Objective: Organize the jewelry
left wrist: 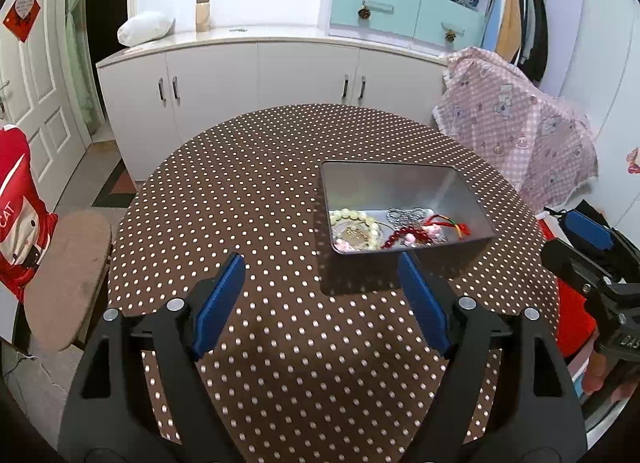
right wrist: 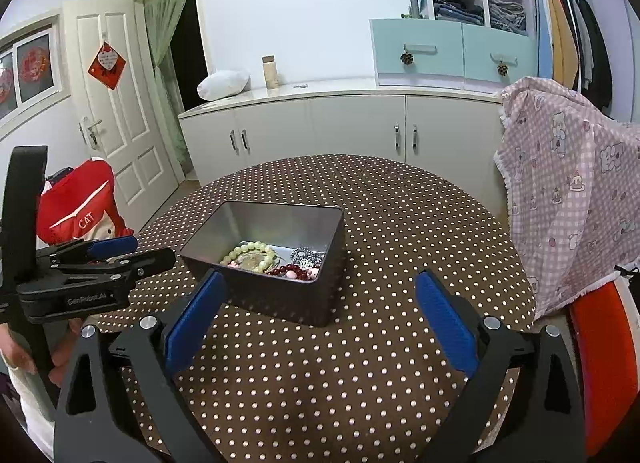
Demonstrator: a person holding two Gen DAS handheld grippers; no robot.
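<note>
Both of your hand-held grippers hang spread and empty over the dotted desk (left wrist: 280, 183): the left hand-held gripper (left wrist: 322, 295) and the right hand-held gripper (right wrist: 320, 311) each show only tablecloth between the blue pads. The metal tin (right wrist: 280, 303) sits ahead of both, with all the jewelry in it: the pale bead bracelet (left wrist: 356, 219), the red bead strand (left wrist: 404, 237) and a silvery chain (left wrist: 404, 215) (nothing lies loose on the cloth that I can see). From your left gripper the tin lies ahead and to the right; from your right it lies nearly straight ahead, slightly left, its long axis running away from you. Your right looks better lined up for any reach inside, and sorting seems largely done.
</note>
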